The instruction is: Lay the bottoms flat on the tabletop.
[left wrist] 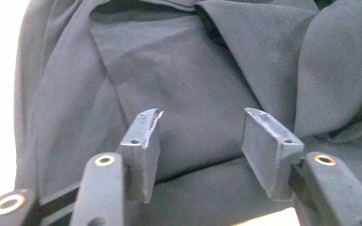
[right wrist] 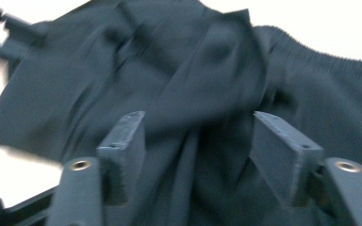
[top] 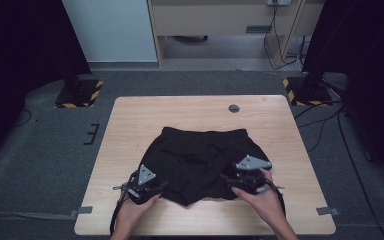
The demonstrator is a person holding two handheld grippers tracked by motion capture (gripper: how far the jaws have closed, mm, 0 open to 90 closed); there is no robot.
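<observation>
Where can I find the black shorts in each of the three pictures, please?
High view: the black shorts lie at the table's middle, between both tools.
Left gripper view: the shorts spread behind the open jaws.
Right gripper view: the shorts lie beyond the open jaws, slightly blurred.
Shared landmark: the gathered waistband, on the far side in the high view.

shorts: block table centre | far strip, side margins: free

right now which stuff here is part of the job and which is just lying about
In the job:
- black shorts, spread on the table
- left gripper, jaws open at the near left hem
- right gripper, jaws open at the near right hem

Lying about:
- round grey cap in the tabletop
- tape strips at the near corners
</observation>
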